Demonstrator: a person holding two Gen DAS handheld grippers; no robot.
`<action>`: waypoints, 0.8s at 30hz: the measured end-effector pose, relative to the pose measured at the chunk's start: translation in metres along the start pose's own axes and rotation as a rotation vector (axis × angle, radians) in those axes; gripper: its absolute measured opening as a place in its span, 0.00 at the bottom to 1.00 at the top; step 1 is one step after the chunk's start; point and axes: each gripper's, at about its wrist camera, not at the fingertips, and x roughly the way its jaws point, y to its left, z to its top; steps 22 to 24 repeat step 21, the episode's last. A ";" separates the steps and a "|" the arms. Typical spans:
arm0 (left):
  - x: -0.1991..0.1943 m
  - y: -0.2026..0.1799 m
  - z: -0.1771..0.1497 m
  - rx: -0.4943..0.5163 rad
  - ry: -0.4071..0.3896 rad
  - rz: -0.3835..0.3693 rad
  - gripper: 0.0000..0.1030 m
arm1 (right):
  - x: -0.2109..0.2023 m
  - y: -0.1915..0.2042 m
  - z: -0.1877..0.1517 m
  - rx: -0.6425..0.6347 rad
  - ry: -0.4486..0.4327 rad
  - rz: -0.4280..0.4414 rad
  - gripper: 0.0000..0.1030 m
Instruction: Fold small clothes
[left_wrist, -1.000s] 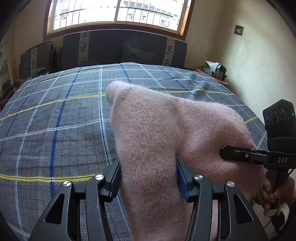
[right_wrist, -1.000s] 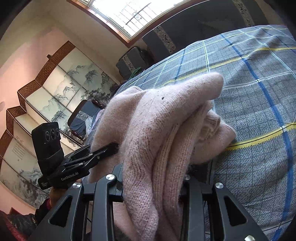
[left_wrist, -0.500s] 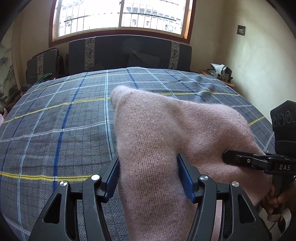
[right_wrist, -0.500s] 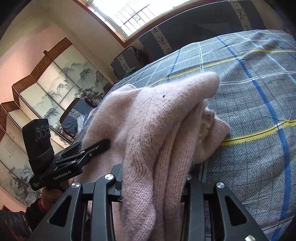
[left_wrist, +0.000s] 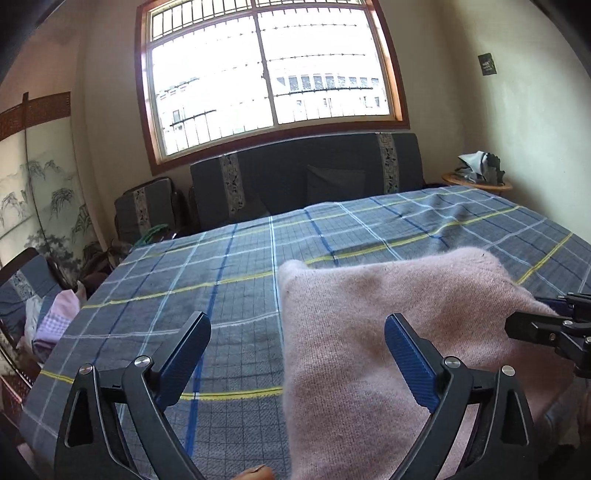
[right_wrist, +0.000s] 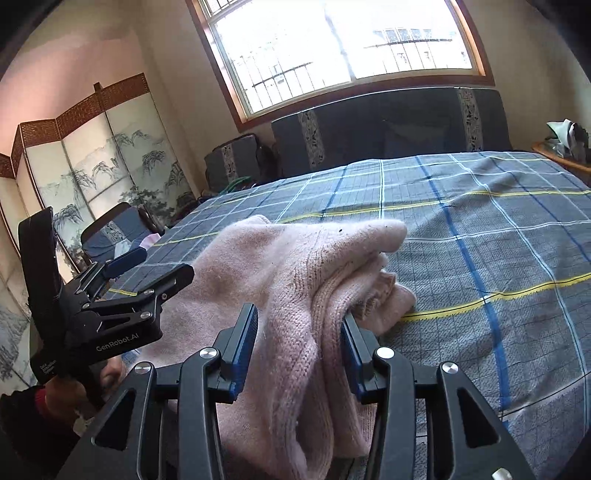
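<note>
A folded pink knit sweater (left_wrist: 388, 332) lies on the plaid bedspread (left_wrist: 221, 295) near the bed's front edge. My left gripper (left_wrist: 297, 347) is open; its jaws stand wide apart, the right finger over the sweater's left part, the left finger over bare bedspread. My right gripper (right_wrist: 299, 343) is still pinching a thick bunch of the sweater (right_wrist: 295, 288) between its blue pads. The left gripper also shows in the right wrist view (right_wrist: 155, 269), open, at the sweater's left side. The right gripper's tips show at the left wrist view's right edge (left_wrist: 546, 314).
A dark padded headboard (left_wrist: 306, 177) and window stand at the far side of the bed. A painted folding screen (right_wrist: 92, 177) and a chair with clothes (left_wrist: 40, 306) are on the left. A small round table (left_wrist: 480, 181) with items stands at the far right.
My left gripper has opened and let go of the sweater. The sweater has come down from a raised drape to lie flat on the bed. My right gripper stays clamped.
</note>
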 end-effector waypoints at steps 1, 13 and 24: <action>-0.005 0.001 0.003 -0.006 -0.017 0.000 0.95 | -0.003 0.000 0.001 -0.001 -0.005 -0.001 0.41; -0.029 -0.001 0.016 -0.047 -0.087 -0.110 1.00 | -0.024 0.008 0.007 -0.032 -0.075 0.016 0.54; -0.024 0.001 0.020 -0.077 -0.031 -0.074 1.00 | -0.034 0.017 0.009 -0.056 -0.115 -0.002 0.66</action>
